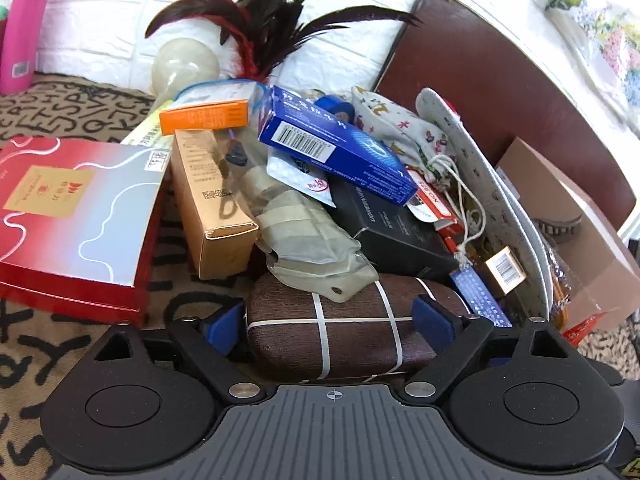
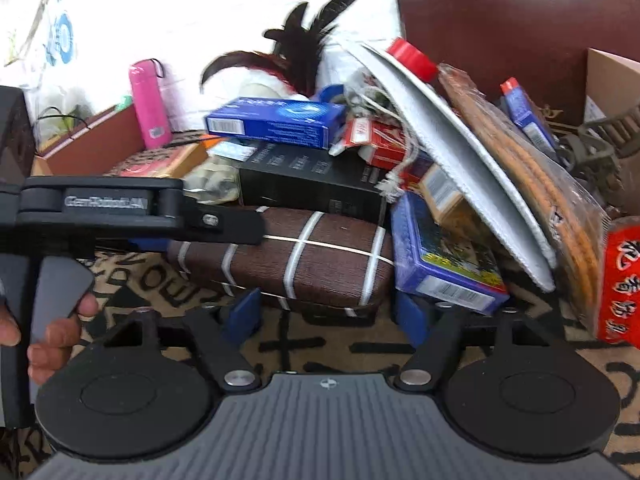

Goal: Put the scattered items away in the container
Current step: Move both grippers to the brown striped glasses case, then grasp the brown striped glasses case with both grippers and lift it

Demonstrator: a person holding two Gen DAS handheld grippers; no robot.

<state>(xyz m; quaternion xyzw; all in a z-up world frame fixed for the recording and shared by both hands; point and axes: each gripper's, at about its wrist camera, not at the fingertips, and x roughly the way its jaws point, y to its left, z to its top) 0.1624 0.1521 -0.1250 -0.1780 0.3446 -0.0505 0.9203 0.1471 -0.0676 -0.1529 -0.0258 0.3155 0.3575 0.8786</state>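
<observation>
Straddling the brown case (image 1: pixel 340 332), our left tongs (image 1: pixel 332 320) are standing wide, pads flanking its ends. We are bringing the right tongs (image 2: pixel 328 316), part-open and empty, to its long side.

The case (image 1: pixel 340 332) is dark brown, woodgrain-textured, crossed by white bands. A blue box (image 1: pixel 336 144) lies on a black box (image 1: pixel 396 232). The flask (image 1: pixel 24 28) is pink, the feathers (image 1: pixel 264 28) black and red, the cloth (image 1: pixel 52 360) tan with black letters.

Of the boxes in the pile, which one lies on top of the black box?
The blue box with the barcode. It rests across the black box; the gold box and the orange box lie further left.
</observation>
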